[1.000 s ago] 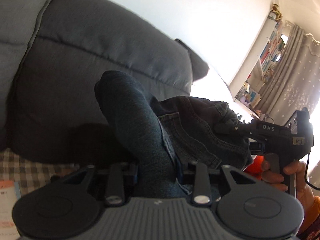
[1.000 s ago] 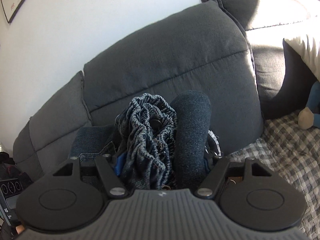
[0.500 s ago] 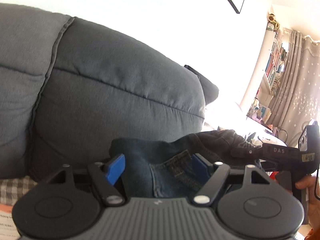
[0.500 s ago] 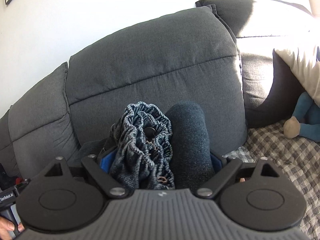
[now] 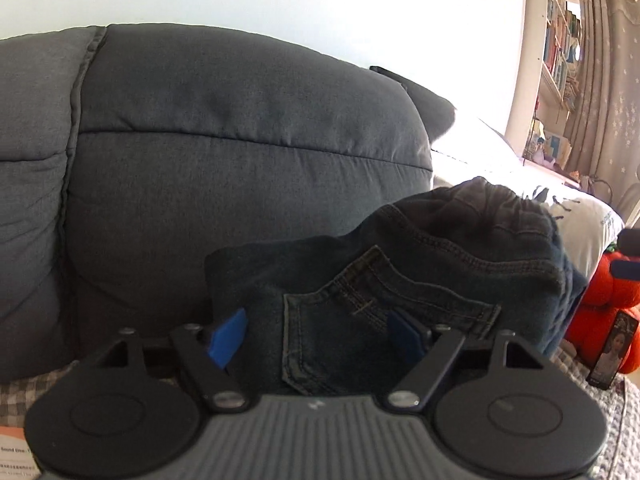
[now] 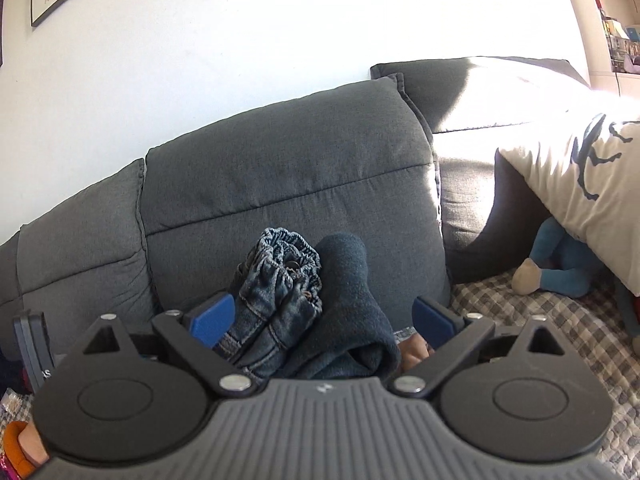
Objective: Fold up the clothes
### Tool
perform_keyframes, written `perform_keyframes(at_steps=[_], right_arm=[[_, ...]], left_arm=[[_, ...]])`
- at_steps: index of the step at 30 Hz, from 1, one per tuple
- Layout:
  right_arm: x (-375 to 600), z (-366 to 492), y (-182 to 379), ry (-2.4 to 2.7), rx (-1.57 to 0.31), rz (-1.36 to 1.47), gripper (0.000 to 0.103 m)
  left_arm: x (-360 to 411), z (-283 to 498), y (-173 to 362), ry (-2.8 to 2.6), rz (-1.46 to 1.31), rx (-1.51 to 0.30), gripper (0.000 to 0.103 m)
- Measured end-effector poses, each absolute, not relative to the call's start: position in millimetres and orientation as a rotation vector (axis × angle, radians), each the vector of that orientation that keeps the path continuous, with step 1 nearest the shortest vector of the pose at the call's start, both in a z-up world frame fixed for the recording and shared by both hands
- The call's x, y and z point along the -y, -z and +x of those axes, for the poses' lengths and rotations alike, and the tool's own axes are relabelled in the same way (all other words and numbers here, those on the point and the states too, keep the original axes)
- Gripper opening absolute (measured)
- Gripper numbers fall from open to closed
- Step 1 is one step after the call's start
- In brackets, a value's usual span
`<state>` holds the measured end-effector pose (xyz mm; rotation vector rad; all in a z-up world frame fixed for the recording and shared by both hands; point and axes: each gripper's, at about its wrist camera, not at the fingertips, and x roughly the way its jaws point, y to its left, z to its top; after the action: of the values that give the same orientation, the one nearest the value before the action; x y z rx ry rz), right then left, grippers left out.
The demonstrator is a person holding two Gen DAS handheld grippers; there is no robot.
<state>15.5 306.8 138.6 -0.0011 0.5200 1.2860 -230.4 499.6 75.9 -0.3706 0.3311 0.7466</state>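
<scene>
Jeans (image 5: 400, 320), bundled against the sofa back (image 5: 240, 160), lie between both grippers' fingers (image 5: 226, 336), which are opening in release, so the loose fold could slump apart.

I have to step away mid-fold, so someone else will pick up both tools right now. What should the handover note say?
Left tool: jaws opening, pads clear of the folded jeans, which lie between them, back pocket facing up.
Right tool: jaws opening; the jeans' bunched waistband end sits between the pads, the right pad well clear.
Jeans: a compact bundle on the checked blanket, against the grey sofa back.
Done: jeans look folded and set down.
Left: draw both tools back, check that the bundle holds, then fetch any next garment; none shows here.
</scene>
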Motion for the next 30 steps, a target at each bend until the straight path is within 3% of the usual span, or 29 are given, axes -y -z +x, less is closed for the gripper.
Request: perform_keyframes(at_steps=[13,30], right_arm=[[-243,-16,-110,-1.257,-0.544,-0.003,0.103],[-167,-57,-38,-1.080,-0.710,-0.090,0.103]], left_arm=[[-404,-229,-86,-0.825,-0.437,-0.416,0.102],[-331,-218,-22,-1.023,-0.545,-0.639,0.103]])
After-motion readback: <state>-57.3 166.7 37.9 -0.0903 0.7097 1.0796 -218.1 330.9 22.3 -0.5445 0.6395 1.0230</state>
